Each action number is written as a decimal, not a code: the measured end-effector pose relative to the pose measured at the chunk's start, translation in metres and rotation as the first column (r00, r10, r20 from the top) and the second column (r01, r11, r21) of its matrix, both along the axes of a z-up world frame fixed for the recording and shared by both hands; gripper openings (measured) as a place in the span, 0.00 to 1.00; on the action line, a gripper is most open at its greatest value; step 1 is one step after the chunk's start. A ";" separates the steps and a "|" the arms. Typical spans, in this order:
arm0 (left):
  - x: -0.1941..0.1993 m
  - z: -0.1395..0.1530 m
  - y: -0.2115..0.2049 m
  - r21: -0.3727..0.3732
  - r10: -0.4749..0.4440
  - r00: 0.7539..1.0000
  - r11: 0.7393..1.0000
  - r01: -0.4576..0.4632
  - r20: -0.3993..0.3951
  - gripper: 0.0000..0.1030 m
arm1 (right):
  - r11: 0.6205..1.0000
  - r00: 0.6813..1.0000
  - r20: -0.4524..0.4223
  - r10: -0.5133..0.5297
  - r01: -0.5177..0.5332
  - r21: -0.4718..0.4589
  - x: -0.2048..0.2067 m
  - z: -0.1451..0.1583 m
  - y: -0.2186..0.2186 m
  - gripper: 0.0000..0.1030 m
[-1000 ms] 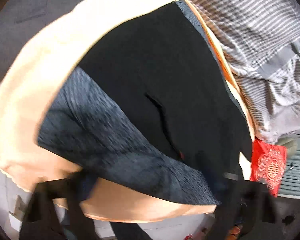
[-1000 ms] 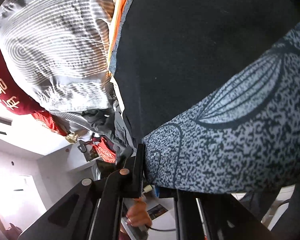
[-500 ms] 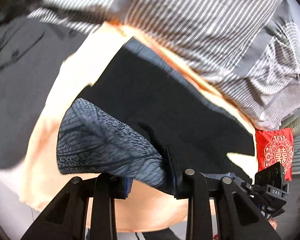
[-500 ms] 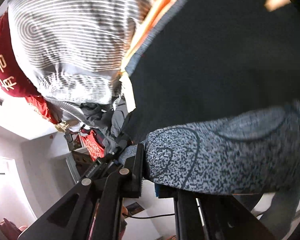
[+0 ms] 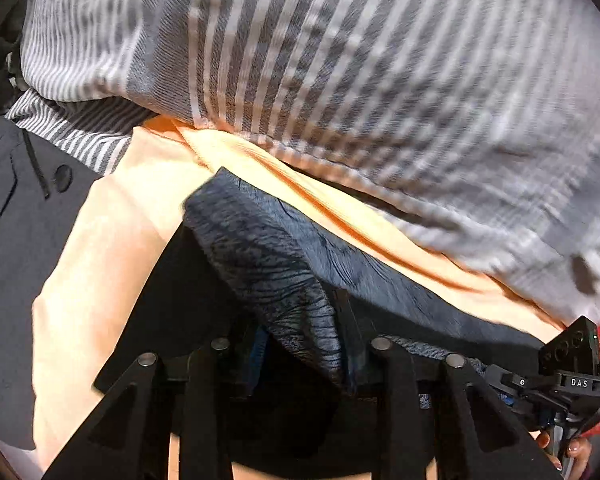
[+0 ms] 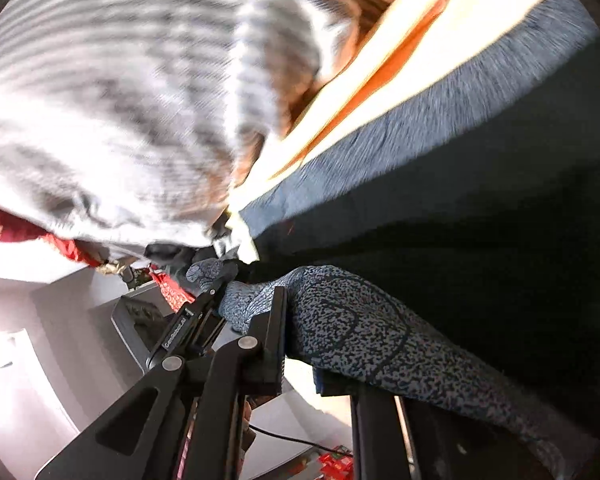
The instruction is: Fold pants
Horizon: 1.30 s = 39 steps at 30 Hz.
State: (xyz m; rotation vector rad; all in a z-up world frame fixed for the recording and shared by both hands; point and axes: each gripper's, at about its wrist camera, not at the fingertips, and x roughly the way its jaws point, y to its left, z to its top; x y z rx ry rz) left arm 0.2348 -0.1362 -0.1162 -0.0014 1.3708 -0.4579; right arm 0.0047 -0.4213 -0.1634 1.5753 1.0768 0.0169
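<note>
Pants (image 5: 284, 280): black with a grey-blue heathered waistband, soft and light, limp, so they sag between grips. They lie on the peach sheet (image 5: 112, 240), beside the striped duvet (image 5: 340, 60). Left gripper (image 5: 300, 344) jaws pinch the waistband; right gripper (image 6: 320, 332) jaws clamp it too. Best hold: band corners, thicker and less slippery. Readable text: "DAS" on the right gripper body.
</note>
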 end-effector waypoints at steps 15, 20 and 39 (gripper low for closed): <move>0.003 0.046 0.005 0.226 -0.034 0.976 0.974 -0.016 0.217 0.82 | 0.998 0.998 0.022 0.064 -0.065 0.016 0.039 -0.021 -0.028 0.73; -0.046 0.009 -0.028 0.318 -0.228 0.965 0.932 0.177 0.131 0.82 | 0.984 0.976 0.141 0.169 -0.157 -0.090 0.031 0.035 -0.005 0.73; -0.134 0.008 -0.067 0.371 -0.359 0.929 0.877 0.305 0.084 0.98 | 0.928 0.996 -0.041 0.073 -0.083 -0.362 -0.146 0.078 -0.014 0.75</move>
